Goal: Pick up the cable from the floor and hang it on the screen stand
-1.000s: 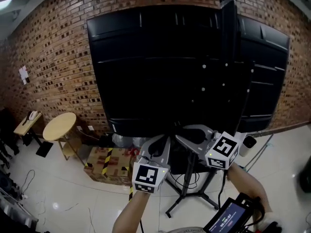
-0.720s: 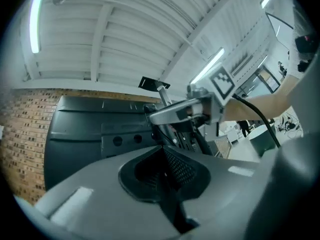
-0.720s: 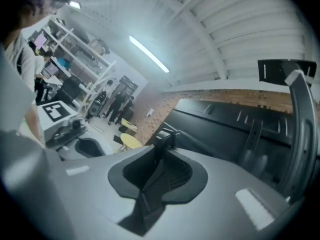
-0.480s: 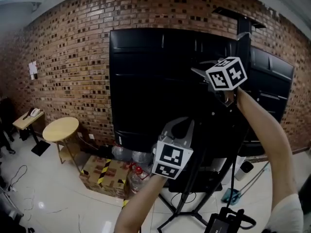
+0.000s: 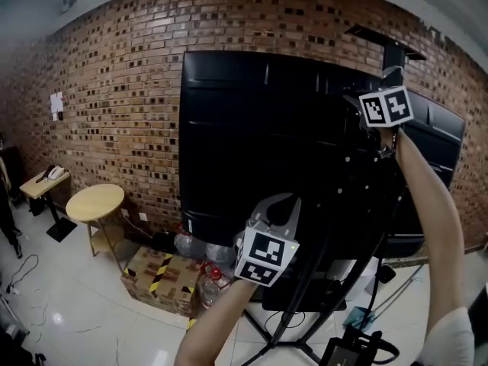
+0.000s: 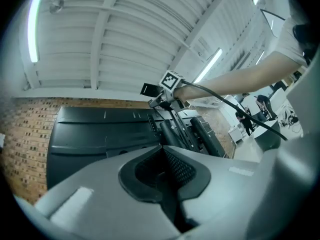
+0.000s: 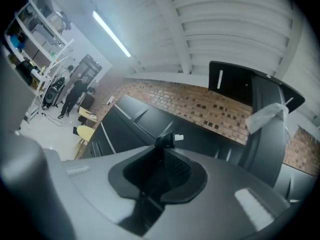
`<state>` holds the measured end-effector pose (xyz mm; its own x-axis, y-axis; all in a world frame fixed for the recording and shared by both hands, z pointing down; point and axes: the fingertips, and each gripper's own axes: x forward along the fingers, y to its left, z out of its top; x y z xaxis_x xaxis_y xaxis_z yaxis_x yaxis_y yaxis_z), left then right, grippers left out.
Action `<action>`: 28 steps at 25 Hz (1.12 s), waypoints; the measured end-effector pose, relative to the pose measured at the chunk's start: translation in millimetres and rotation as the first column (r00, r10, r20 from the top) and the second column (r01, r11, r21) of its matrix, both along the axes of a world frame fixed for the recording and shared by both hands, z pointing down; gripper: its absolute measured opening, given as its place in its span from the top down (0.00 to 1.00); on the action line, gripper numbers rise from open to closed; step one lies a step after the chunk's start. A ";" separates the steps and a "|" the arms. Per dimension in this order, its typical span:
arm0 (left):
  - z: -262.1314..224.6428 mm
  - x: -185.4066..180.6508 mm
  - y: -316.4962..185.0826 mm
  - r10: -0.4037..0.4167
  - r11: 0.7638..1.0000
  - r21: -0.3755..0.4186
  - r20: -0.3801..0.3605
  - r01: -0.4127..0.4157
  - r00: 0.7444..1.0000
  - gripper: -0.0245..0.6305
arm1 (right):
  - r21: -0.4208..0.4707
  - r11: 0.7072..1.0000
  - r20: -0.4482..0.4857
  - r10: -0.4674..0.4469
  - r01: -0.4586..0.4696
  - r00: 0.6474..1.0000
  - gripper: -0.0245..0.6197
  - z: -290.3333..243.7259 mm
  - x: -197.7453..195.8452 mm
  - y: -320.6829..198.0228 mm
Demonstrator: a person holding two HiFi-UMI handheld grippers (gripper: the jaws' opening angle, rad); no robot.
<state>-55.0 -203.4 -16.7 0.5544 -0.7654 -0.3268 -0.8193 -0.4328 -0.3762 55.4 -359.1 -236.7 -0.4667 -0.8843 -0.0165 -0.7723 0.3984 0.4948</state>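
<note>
Right gripper view: my right gripper (image 7: 167, 149) is clamped on the end of the thin black cable (image 7: 163, 141), whose small white tag (image 7: 180, 137) is too small to read. The cable end sits just beside the top of the tall black metal screen stand (image 7: 266, 151). My left gripper (image 6: 165, 164), lower than the stand's top, is closed with nothing between its jaws

Head view looks forward from well back, taking in the whole black screen (image 5: 252, 143) and brick wall (image 5: 114, 90). The left and right gripper views sit right behind their jaws, tilted up. Past the jaws: same screen, same wall, plus ceiling (image 6: 125, 34).
</note>
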 end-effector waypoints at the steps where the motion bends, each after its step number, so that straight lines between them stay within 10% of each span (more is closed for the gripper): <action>1: -0.2 0.3 -4.6 0.003 1.000 -0.007 -0.008 -0.003 1.000 0.93 | 0.015 1.000 -0.010 0.011 -0.011 1.000 0.89 2.7 9.5 -0.8; 9: -4.6 32.4 -20.8 0.064 0.998 -0.019 0.007 -0.064 0.998 0.93 | -0.016 0.984 -0.062 -0.180 0.179 0.982 0.89 24.4 -50.8 41.4; 13: -30.9 27.5 -32.4 0.073 0.997 -0.028 -0.051 -0.074 0.996 0.93 | -0.024 0.992 -0.115 -0.123 0.121 0.986 0.89 25.3 -89.5 18.2; 21: -31.1 15.2 -20.0 0.023 1.000 0.015 0.002 -0.023 1.000 0.93 | 0.042 0.993 -0.185 0.116 -0.110 0.976 0.89 16.2 -21.6 -33.4; 28: -20.3 15.0 -16.6 0.035 0.999 -0.008 0.001 -0.035 0.999 0.93 | 0.091 0.996 -0.139 0.034 -0.021 0.990 0.89 25.7 -3.4 16.5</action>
<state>-39.9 -220.0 -37.0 0.5811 -0.7483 -0.3199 -0.8033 -0.4644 -0.3730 52.0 -342.7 -211.0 -0.4455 -0.8947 -0.0323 -0.7031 0.3273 0.6313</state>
